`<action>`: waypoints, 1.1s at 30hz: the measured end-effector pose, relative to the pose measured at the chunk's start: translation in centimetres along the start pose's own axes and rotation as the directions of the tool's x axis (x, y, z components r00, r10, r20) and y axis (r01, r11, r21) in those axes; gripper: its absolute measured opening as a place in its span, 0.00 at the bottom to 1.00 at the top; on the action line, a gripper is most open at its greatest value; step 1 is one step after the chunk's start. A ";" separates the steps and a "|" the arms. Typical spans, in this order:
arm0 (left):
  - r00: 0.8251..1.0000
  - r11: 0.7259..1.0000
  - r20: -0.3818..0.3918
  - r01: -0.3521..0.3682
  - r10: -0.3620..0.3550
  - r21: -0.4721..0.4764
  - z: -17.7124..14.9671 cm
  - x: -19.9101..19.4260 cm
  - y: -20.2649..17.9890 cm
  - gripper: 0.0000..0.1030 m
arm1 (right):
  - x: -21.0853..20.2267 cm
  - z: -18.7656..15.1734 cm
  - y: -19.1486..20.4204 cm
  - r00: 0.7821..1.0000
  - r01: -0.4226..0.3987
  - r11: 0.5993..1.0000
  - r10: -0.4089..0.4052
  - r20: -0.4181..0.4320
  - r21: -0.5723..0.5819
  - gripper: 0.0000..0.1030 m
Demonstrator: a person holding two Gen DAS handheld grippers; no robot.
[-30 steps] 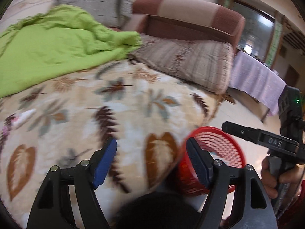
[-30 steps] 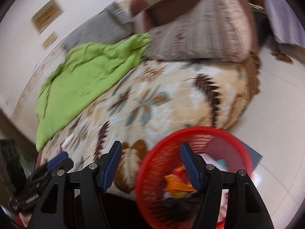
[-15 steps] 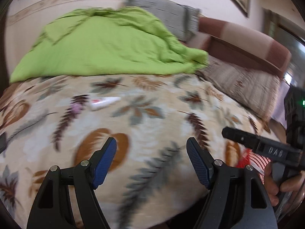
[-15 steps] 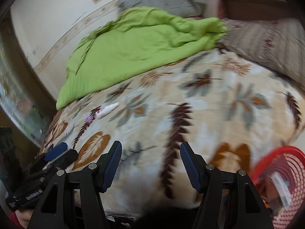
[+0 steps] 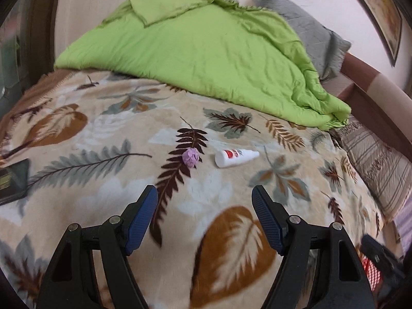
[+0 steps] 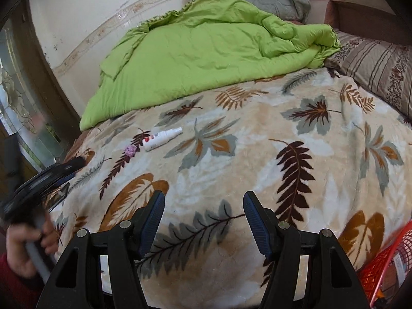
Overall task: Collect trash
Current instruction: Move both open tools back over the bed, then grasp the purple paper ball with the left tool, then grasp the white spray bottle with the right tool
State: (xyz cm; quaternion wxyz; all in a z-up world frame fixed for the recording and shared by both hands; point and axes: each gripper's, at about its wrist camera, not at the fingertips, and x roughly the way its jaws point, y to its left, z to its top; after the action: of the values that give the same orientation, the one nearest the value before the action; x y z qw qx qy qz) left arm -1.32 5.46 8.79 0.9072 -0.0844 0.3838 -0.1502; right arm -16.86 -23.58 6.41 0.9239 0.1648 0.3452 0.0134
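Leaf-print bed (image 5: 77,206) now fills both views where the red basket (image 6: 383,265) did a second ago. Both grippers, left (image 5: 204,219) and right (image 6: 203,219), jaws released and empty, face the purple wad (image 5: 190,157) and white bottle (image 5: 235,156) at twelve o'clock.

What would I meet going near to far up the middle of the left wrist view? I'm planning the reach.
Left gripper, jaws open and empty → purple paper wad and white bottle, side by side on the leaf-print blanket → green quilt → grey pillow.
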 end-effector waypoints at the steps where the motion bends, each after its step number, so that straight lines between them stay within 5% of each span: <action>1: 1.000 1.000 -0.011 -0.011 0.011 -0.001 0.5 1.2 0.1 0.71 | -0.2 -0.1 0.1 1.000 -0.001 1.000 0.001 0.008 -0.006 0.66; 8: 0.994 0.999 -0.096 -0.049 0.050 0.008 3.0 9.1 0.5 0.57 | -0.6 0.1 -1.1 1.000 -0.026 0.999 0.025 0.015 0.028 0.66; 14: 0.985 0.997 -0.159 -0.071 0.073 0.014 3.2 14.0 1.4 0.25 | 0.0 0.2 -0.8 0.999 -0.033 0.999 0.033 0.003 0.024 0.66; 26: 0.994 0.994 -0.017 -0.105 0.105 -0.008 -0.5 3.8 -0.3 0.23 | 4.1 2.2 1.4 0.994 -0.050 0.999 0.050 -0.092 0.003 0.66; 33: 0.981 0.985 0.085 -0.172 0.172 -0.007 -1.7 1.5 1.3 0.23 | 11.5 7.2 4.5 0.971 -0.129 0.982 0.153 -0.182 0.139 0.66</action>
State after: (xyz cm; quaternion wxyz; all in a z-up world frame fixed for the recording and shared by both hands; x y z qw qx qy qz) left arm -1.30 6.08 6.27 0.9323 -0.0572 0.3506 -0.0676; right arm -3.09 -19.84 5.68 0.8707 0.2452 0.4201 0.0730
